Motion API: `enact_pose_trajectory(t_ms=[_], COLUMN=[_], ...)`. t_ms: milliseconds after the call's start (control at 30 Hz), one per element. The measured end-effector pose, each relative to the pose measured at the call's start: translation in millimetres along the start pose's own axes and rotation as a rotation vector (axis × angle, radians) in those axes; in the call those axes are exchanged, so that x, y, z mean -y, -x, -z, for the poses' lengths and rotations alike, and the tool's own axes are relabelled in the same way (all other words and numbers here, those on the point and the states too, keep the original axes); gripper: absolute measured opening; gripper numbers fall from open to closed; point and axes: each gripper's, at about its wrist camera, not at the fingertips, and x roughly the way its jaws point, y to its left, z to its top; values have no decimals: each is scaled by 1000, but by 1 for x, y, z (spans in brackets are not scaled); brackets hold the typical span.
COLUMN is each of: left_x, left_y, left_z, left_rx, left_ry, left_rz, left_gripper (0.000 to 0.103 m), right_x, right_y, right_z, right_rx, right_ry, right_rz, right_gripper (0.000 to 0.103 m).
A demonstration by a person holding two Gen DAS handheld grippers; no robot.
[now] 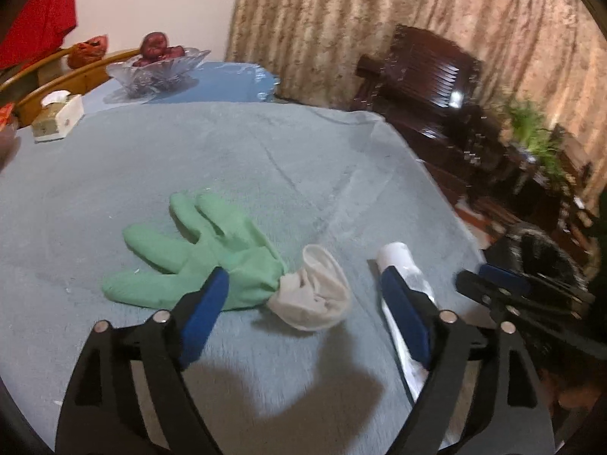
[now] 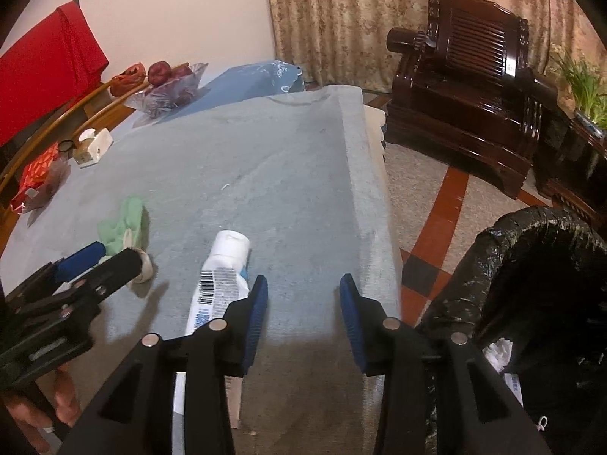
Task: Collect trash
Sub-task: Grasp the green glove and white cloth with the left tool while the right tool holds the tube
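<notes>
A green glove (image 1: 205, 250) with a white cuff (image 1: 318, 295) lies flat on the light blue tablecloth (image 1: 189, 159). My left gripper (image 1: 303, 276) hovers over its cuff end with jaws wide open, gripping nothing. A white squeeze tube (image 1: 398, 261) lies just right of that gripper's right finger. In the right wrist view the tube (image 2: 224, 273) lies left of my right gripper (image 2: 303, 284), which is open with only cloth between its fingers. The glove (image 2: 127, 223) and left gripper (image 2: 106, 261) show at its left. A black-lined trash bin (image 2: 531, 265) stands on the floor right of the table.
At the table's far left are a tissue box (image 1: 57, 115), a glass fruit bowl (image 1: 159, 68) and a red packet (image 2: 38, 178). The table's right edge (image 2: 371, 227) drops to a tiled floor. A dark wooden armchair (image 2: 466, 87) stands beyond. A hand (image 2: 57, 398) holds the left gripper.
</notes>
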Motion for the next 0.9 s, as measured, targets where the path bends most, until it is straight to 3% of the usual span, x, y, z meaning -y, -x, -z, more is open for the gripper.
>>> enact_pose_trajectory(t_ms=[200,267,333,367,533,600,633,767,900], left_x=[-17,-30,-43,-48,-75,-79,-80,-75,-68], left_y=[-2,5,11,13,33,32,31,22,5], left_z=[3,7,12,15,24,23,21,10,2], left_rx=[-35,-39,-62,-71,-84,-101,-103,-93,-100], left_ry=[27,43,39,43,63,84,96,111,91], left_rz=[-104,-93,-99,-96,-95,-86,-81,-74,-99], left_gripper=[77,71,57,56,57,64,70,77,77], right_x=[-2,-5,-9,-10,-24,-28,-28,-29,-24], right_y=[-2,-3,-6,-6,-8,-9,-10,-9,-9], right_z=[2,3,5,6,8,7,7,6,6], right_rx=[-1,-4,-10,-11,-13,-14,-14,-13,-16], right_ry=[3,5,5,6,31,31,29,32,27], right_rz=[-11,-19,-38,-44,-76,-79,-80,-76,-68], right_gripper=[40,40,41,42,47,48,48,48,49])
